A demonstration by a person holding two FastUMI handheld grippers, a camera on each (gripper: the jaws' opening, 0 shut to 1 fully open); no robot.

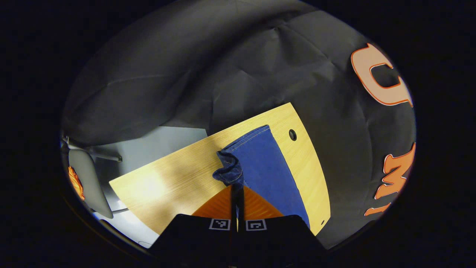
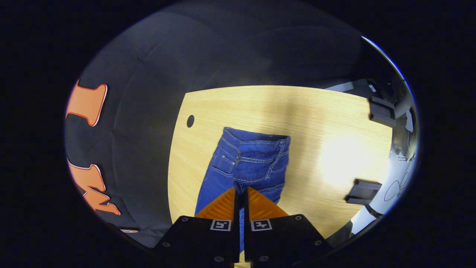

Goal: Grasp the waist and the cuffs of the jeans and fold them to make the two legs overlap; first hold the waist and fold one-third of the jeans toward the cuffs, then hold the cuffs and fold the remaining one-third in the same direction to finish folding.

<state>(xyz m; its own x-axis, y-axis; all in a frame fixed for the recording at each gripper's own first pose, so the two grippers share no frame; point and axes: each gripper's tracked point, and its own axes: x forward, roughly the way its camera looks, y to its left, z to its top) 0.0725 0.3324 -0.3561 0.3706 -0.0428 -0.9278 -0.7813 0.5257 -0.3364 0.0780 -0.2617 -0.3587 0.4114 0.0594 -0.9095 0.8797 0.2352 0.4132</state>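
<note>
Blue jeans point(image 1: 267, 167) lie lengthwise on the wooden table point(image 1: 167, 186), one leg flat toward the far edge. In the left gripper view, a bunched cuff point(image 1: 228, 169) rises off the flat leg, and my left gripper point(image 1: 237, 187) is shut on that bunched denim at its tips. In the right gripper view the jeans point(image 2: 253, 156) show their waistband, fly and a pocket, with the waist toward the far side. My right gripper point(image 2: 241, 190) is shut on the denim below the fly, and blue cloth shows in the narrow slit between its fingers.
A round cable hole point(image 1: 292, 134) point(image 2: 190, 121) sits in the table near the cloth wall. Two dark blocks point(image 2: 362, 191) point(image 2: 381, 111) sit at the table's right edge in the right gripper view. A grey chair point(image 1: 85, 178) stands on the floor beyond the table's left end.
</note>
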